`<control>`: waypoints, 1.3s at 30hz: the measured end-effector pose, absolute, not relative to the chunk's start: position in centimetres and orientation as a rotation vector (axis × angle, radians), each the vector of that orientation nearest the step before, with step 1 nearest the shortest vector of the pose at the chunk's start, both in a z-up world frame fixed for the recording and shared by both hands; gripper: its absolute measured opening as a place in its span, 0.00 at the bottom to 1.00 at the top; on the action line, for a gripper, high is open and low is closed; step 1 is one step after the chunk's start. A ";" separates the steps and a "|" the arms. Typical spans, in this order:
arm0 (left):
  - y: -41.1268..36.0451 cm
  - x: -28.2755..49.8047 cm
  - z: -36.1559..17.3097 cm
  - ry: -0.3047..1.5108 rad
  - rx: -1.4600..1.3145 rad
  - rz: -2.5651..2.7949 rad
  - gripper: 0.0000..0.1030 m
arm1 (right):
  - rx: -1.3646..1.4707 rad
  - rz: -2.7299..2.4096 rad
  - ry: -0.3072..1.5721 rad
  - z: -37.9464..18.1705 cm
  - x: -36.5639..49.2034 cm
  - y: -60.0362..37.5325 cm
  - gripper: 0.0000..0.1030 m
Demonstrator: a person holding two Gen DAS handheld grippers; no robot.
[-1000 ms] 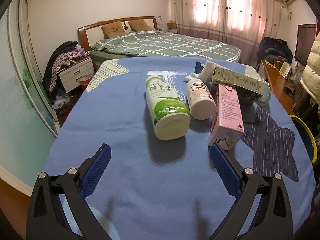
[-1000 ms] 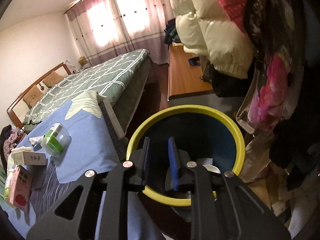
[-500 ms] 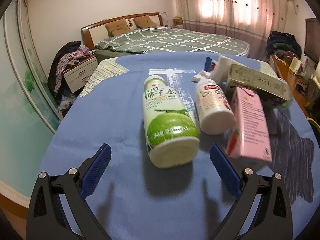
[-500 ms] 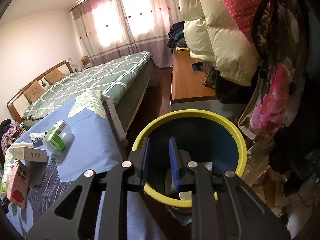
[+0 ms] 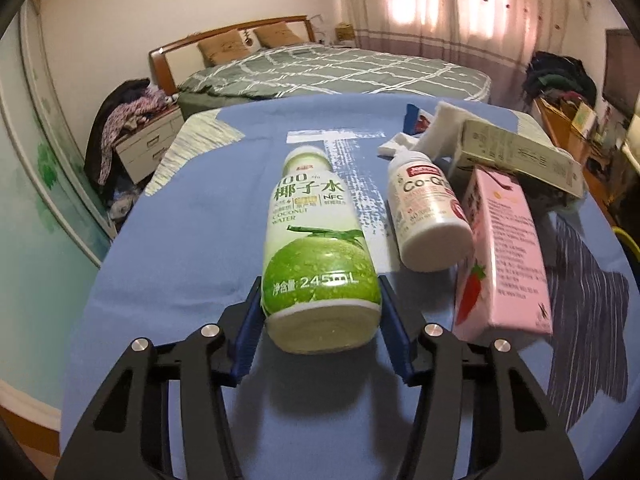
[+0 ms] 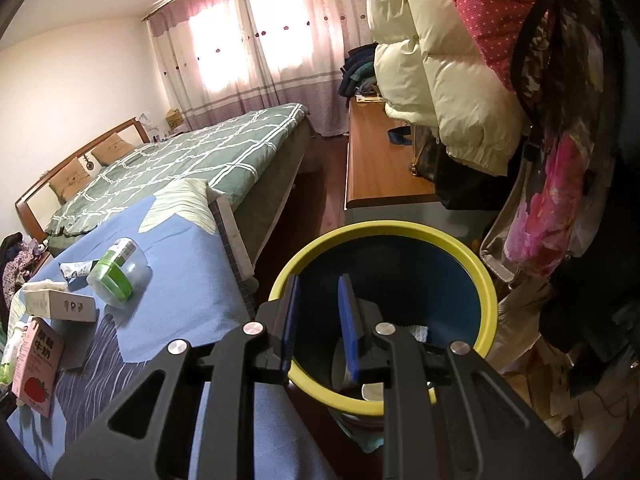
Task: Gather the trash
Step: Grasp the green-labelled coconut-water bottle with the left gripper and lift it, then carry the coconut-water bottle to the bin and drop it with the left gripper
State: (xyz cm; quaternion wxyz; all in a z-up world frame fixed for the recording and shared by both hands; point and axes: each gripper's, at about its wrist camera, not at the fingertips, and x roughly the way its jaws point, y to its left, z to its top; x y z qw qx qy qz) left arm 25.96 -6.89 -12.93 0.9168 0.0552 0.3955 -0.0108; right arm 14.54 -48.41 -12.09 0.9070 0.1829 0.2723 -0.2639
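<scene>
A coconut water bottle [image 5: 316,240], white with a green label, lies on the blue tablecloth [image 5: 180,240] with its base toward me. My left gripper [image 5: 320,284] is closing on that base, and both blue pads [image 5: 250,320] touch its sides. Just right of it lie a small white bottle [image 5: 428,216], a pink strawberry milk carton [image 5: 504,256] and a pale box [image 5: 516,156]. My right gripper [image 6: 318,284] hangs over the yellow-rimmed bin [image 6: 488,288], its jaws a narrow gap apart with nothing between them. White scraps [image 6: 416,330] lie inside the bin.
A clear jar with a green band [image 6: 116,272] and a crumpled tissue [image 5: 436,120] also lie on the table. A bed [image 6: 180,160] stands beyond it. A wooden bench [image 6: 380,160] and hanging coats [image 6: 440,80] crowd the bin's far side.
My left gripper moved forward to the coconut water bottle and its wide jaws closed onto the bottle's base. The right gripper stayed over the bin.
</scene>
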 end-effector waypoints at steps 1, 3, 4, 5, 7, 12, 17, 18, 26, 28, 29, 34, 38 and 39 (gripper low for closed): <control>-6.9 25.4 -12.6 0.806 0.118 -0.030 0.52 | 0.377 -0.545 0.562 -12.1 14.5 -48.4 0.19; -6.9 23.9 -11.4 0.775 0.137 -0.050 0.51 | 0.376 -0.544 0.563 -12.1 14.6 -48.3 0.19; -6.8 23.3 -10.8 0.758 0.145 -0.056 0.51 | 0.375 -0.543 0.563 -12.1 14.6 -48.4 0.19; -6.7 22.5 -9.7 0.725 0.162 -0.055 0.51 | 0.375 -0.541 0.561 -12.1 14.6 -48.3 0.19; -6.6 21.5 -8.2 0.688 0.178 -0.051 0.50 | 0.372 -0.540 0.560 -12.0 14.6 -48.3 0.19; -6.0 20.4 -5.0 0.624 0.168 -0.057 0.50 | 0.369 -0.540 0.555 -12.0 14.6 -48.3 0.19; -5.5 21.0 -4.2 0.611 0.161 -0.039 0.50 | 0.369 -0.540 0.554 -12.0 14.6 -48.3 0.19; -5.5 21.2 -4.2 0.610 0.162 -0.035 0.50 | 0.369 -0.539 0.555 -12.0 14.6 -48.3 0.19; -4.9 24.0 -4.1 0.599 0.154 -0.012 0.50 | 0.371 -0.535 0.558 -12.0 14.6 -48.4 0.19; -4.7 24.9 -3.9 0.603 0.146 -0.014 0.50 | 0.373 -0.535 0.557 -12.0 14.6 -48.4 0.19; -4.6 25.3 -3.8 0.608 0.139 -0.015 0.50 | 0.372 -0.535 0.560 -12.0 14.6 -48.4 0.19; -4.9 24.9 -2.8 0.591 0.139 -0.030 0.50 | 0.373 -0.527 0.559 -11.9 14.7 -48.3 0.19; -5.6 23.6 -1.2 0.577 0.136 -0.072 0.50 | 0.378 -0.520 0.555 -11.9 14.7 -48.3 0.19; -5.9 23.1 -0.6 0.570 0.138 -0.080 0.50 | 0.379 -0.519 0.555 -12.0 14.7 -48.4 0.19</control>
